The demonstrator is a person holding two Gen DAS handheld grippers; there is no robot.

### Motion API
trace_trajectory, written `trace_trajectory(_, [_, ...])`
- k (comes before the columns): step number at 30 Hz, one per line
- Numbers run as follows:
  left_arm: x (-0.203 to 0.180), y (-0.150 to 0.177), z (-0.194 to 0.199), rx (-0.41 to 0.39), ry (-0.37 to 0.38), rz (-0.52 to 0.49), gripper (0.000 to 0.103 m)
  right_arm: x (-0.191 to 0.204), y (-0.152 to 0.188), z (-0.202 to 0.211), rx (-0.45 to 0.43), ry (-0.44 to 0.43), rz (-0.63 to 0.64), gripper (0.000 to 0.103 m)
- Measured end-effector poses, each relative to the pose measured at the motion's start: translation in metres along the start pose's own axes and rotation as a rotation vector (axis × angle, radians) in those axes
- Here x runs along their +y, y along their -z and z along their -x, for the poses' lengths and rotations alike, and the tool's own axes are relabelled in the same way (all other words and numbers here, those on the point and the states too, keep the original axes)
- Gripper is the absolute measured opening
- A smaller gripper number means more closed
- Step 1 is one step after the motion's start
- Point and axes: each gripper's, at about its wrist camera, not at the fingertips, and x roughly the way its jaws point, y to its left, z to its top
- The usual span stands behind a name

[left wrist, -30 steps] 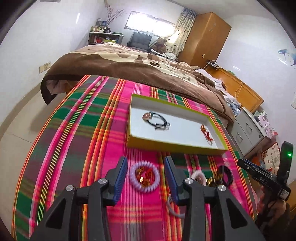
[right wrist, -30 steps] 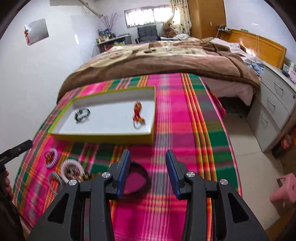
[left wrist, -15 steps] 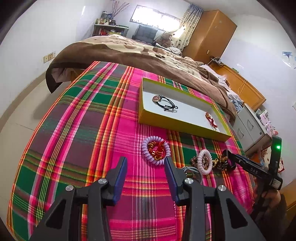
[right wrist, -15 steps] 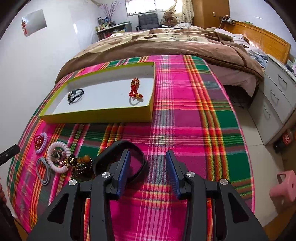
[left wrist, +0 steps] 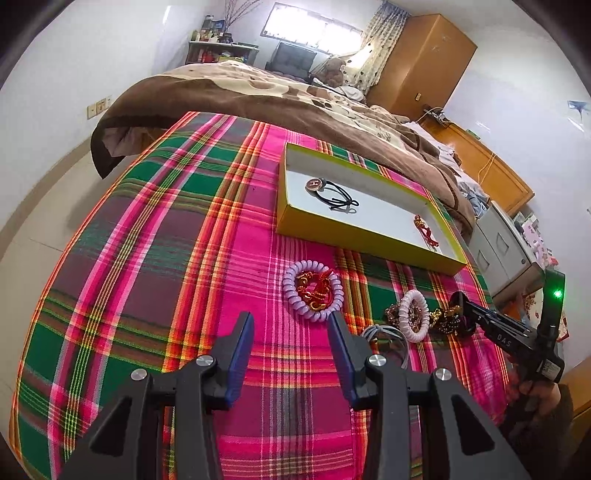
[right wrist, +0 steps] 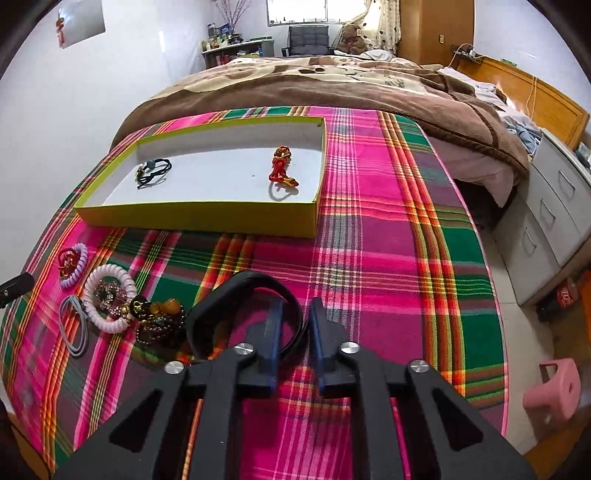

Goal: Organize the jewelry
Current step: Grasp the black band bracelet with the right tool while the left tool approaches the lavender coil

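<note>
Left gripper [left wrist: 290, 330] agape, right gripper [right wrist: 296, 320] clamped.

Place: a home bedroom | before me a bed [right wrist: 332, 85] under a brown blanket — teddy bear [right wrist: 352, 35] by the curtained window [right wrist: 295, 11] | wooden wardrobe [left wrist: 421, 62] in the corner | white drawer unit [right wrist: 554, 206] to my right — pink stool [right wrist: 552, 386] on tiled floor

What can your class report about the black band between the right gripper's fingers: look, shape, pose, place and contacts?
The black band is a smooth, matte, closed loop, rounded at the far end and squarer at its left corner. It lies on the plaid cloth beside the bead pile. The right gripper has its jaws closed on the loop's right side.
</note>
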Motion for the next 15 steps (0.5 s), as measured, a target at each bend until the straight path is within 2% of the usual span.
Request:
trace_trajectory(8, [0.001,-0.001,-0.006,0.01,-0.013,-0.013,0.041,-0.008,0.003,0.011,-0.034,-0.019,-0.069,0.009])
trace_trajectory(13, [-0.013,-0.005,-0.007,0.003,0.0,-0.08,0.041,-0.017,0.003,0.028,-0.087,-0.05,-0.14,0.009])
trace_trajectory(15, [-0.026,-0.008,-0.01,-0.011,-0.036,-0.139,0.041,-0.018,0.003,0.034,-0.104,-0.063,-0.156,0.009])
